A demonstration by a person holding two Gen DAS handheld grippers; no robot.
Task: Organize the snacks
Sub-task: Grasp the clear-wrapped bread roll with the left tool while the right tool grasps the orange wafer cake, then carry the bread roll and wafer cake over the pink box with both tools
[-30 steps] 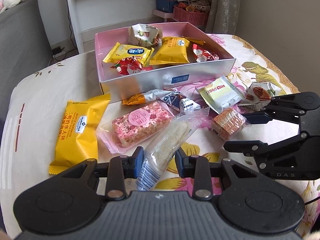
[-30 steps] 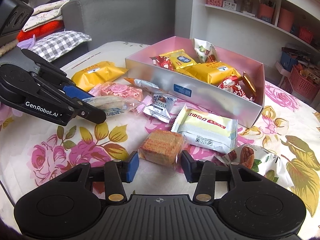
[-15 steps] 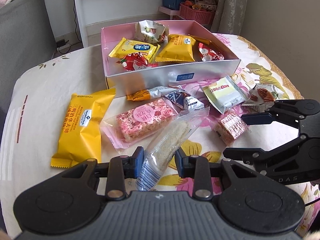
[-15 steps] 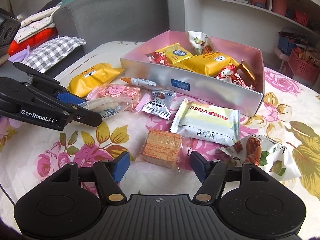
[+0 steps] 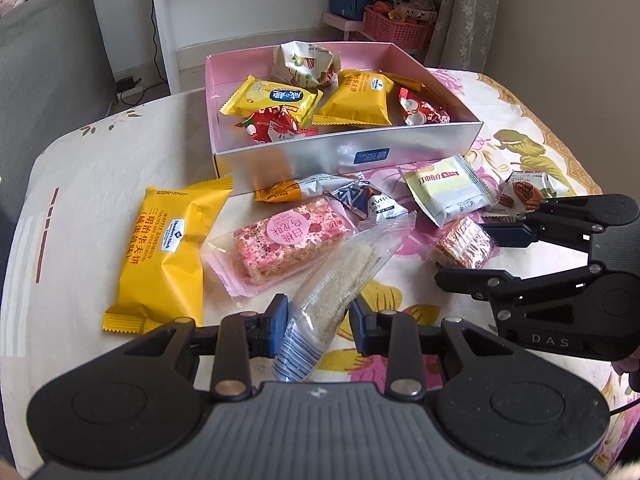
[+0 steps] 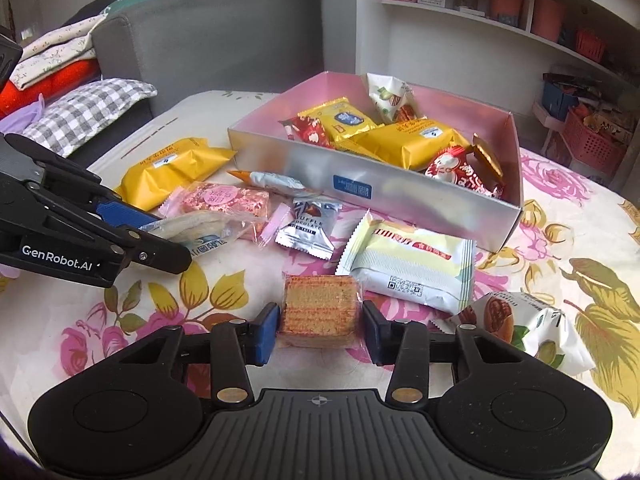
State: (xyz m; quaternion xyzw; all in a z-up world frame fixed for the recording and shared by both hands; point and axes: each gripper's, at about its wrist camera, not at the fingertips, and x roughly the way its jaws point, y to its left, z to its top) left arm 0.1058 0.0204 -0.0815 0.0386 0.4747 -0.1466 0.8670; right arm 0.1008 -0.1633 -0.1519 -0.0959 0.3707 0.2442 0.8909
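2 grippers, both yours, both low over the table.
- L gripper (image 5: 318,322): jaws nearly closed, clamped on the near end of 1 clear rice-bar pkt (image 5: 340,280); the far end of the pkt reaches toward the box, just beside the pink bar.
- R gripper (image 6: 320,332): jaws about half-way in, one pad each side of 1 wafer block (image 6: 318,308), right at the wrapper. Can't tell if you are squeezing it. Wafer sits on the cloth in front of the pale pack.

1 table w/ floral cloth (image 6: 200,292), carries everything below.

1 box (image 5: 300,160), pink inside, silver outside, open top, at the far middle of the table. Contents, 6 pcs:
- 2 yellow packs (image 5: 356,98), side by side
- 2 red-white pkts (image 5: 272,126), one at each end of the near wall
- 1 white-green nut bag (image 5: 306,64), against the far wall
- 1 small gold pc (image 6: 486,160), leaning at the R end

Loose on cloth, 8 pcs incl. the two at your grippers:
- 1 large yellow waffle pack (image 5: 164,248), L of the box
- 1 pink bar (image 5: 288,236), clear wrap
- 1 pale yellow-white pack (image 5: 448,190)
- 1 pecan bag (image 6: 520,320), far R
- 1 silver truffle pkt (image 6: 310,224)
- 1 orange-silver stick (image 5: 296,190), against the box front.
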